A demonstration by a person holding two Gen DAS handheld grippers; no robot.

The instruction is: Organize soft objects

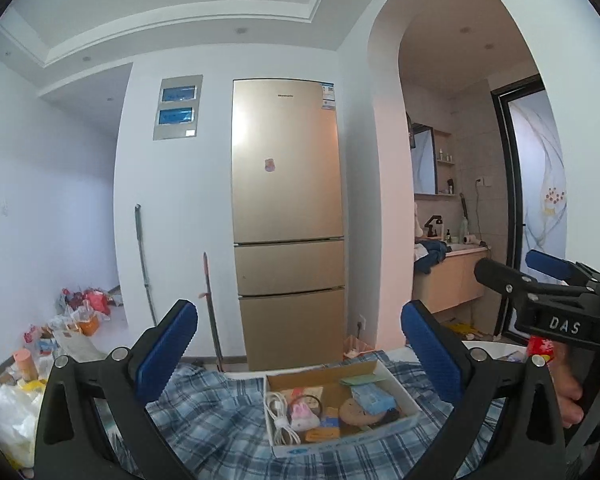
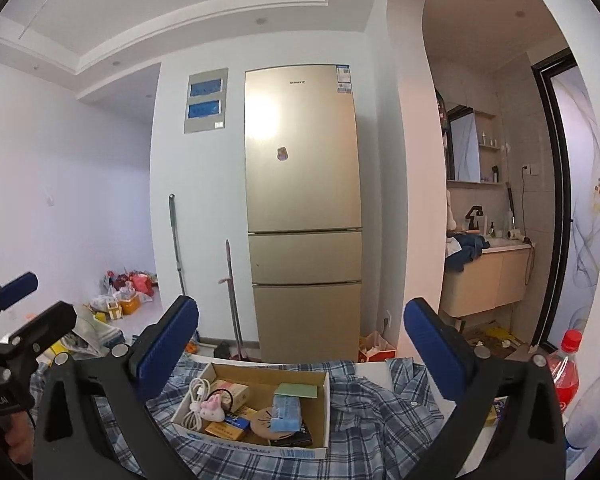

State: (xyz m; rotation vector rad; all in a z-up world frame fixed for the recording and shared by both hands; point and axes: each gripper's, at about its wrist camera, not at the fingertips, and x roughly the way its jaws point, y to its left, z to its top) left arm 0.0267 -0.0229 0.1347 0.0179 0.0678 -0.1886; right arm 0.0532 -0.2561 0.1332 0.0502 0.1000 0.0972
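Observation:
A blue plaid shirt (image 1: pixel 204 412) (image 2: pixel 380 412) lies rumpled over the table. On it stands an open cardboard box (image 1: pixel 408 394) (image 2: pixel 327 412) holding a pink bunny plush (image 1: pixel 302 416) (image 2: pixel 212 406), a blue tissue pack (image 2: pixel 286 412), a white cable (image 1: pixel 278 412) and small packets. My left gripper (image 1: pixel 300 350) (image 2: pixel 36 300) is open above and short of the box, nothing between its blue pads. My right gripper (image 2: pixel 300 344) (image 1: pixel 520 270) is open too, beside it on the right, and empty. A hand (image 1: pixel 572 400) holds the right gripper's handle.
A gold fridge (image 1: pixel 288 220) stands against the far wall, with a mop (image 1: pixel 144 268) and a broom (image 1: pixel 212 312) leaning to its left. Bags (image 1: pixel 84 308) litter the floor at left. A red bottle (image 2: pixel 564 368) and a clear bottle (image 2: pixel 596 408) stand at the table's right.

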